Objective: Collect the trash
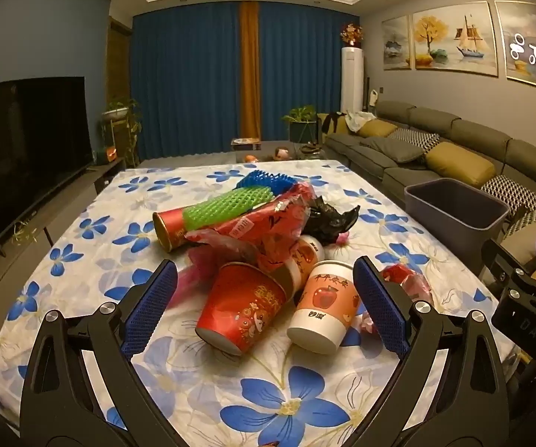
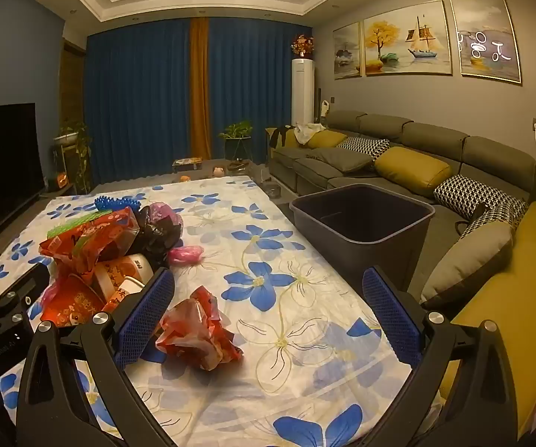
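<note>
— Where's the rubbish sitting now?

— Heaped on the table with the white, blue-flowered cloth [image 1: 92,246]. Nearest the left gripper [image 1: 264,309] lie two tipped paper cups: a red paper cup with gold print [image 1: 242,307] and a white paper cup with an apple picture [image 1: 325,307]. Both lie on their sides, bottoms towards the gripper, long axes running away from it into the pile.

— And the fingers?

— Spread wide on both tools, nothing between the pads. The left ones straddle the two cups from behind, not touching.

— What about the right gripper [image 2: 268,320]?

— It has a crumpled red plastic wrapper [image 2: 199,329] lying just beside its left finger [image 2: 145,320], off-centre in the gap. That wrapper sits apart from the heap, so the right hand is plainly nearer to it.

— And the bin?

— A dark grey rectangular plastic bin [image 2: 361,238] stands off the table's right edge, by the grey sofa [image 2: 432,141]. It looks empty, though its floor is too dim to be sure. I'd say the right gripper needs to shift left to centre the wrapper before closing.
</note>
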Action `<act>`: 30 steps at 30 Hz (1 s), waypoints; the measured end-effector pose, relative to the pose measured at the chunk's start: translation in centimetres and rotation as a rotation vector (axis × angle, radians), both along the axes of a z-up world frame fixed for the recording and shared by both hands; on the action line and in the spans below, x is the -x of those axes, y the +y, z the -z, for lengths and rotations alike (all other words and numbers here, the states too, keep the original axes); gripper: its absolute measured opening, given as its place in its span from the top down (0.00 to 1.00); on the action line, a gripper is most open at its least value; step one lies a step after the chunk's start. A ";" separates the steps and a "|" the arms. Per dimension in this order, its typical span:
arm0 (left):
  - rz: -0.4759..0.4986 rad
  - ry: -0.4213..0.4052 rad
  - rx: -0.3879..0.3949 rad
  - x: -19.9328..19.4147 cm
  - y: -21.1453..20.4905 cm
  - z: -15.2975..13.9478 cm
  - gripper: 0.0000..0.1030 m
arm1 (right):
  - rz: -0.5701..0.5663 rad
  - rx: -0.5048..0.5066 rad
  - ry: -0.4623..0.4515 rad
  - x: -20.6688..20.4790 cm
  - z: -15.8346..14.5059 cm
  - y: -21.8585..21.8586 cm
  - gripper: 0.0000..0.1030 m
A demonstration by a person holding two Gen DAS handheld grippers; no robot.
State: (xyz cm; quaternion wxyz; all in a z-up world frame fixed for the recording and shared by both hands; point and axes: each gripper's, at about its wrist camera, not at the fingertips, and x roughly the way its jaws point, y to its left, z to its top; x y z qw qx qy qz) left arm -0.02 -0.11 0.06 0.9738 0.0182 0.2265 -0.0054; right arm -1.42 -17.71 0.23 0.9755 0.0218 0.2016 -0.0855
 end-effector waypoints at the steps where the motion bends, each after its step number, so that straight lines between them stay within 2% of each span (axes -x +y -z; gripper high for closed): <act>1: -0.002 -0.002 0.024 0.0 0.2 0.0 0.09 | 0.000 0.000 -0.001 0.0 0.0 0.0 0.05; 8: 0.006 0.004 0.009 -0.3 -0.1 -0.1 0.09 | 0.000 -0.001 -0.005 0.1 0.0 0.0 0.05; 30: -0.009 -0.007 0.035 0.3 0.5 -0.3 0.09 | 0.001 0.004 -0.007 0.0 -0.1 0.0 0.05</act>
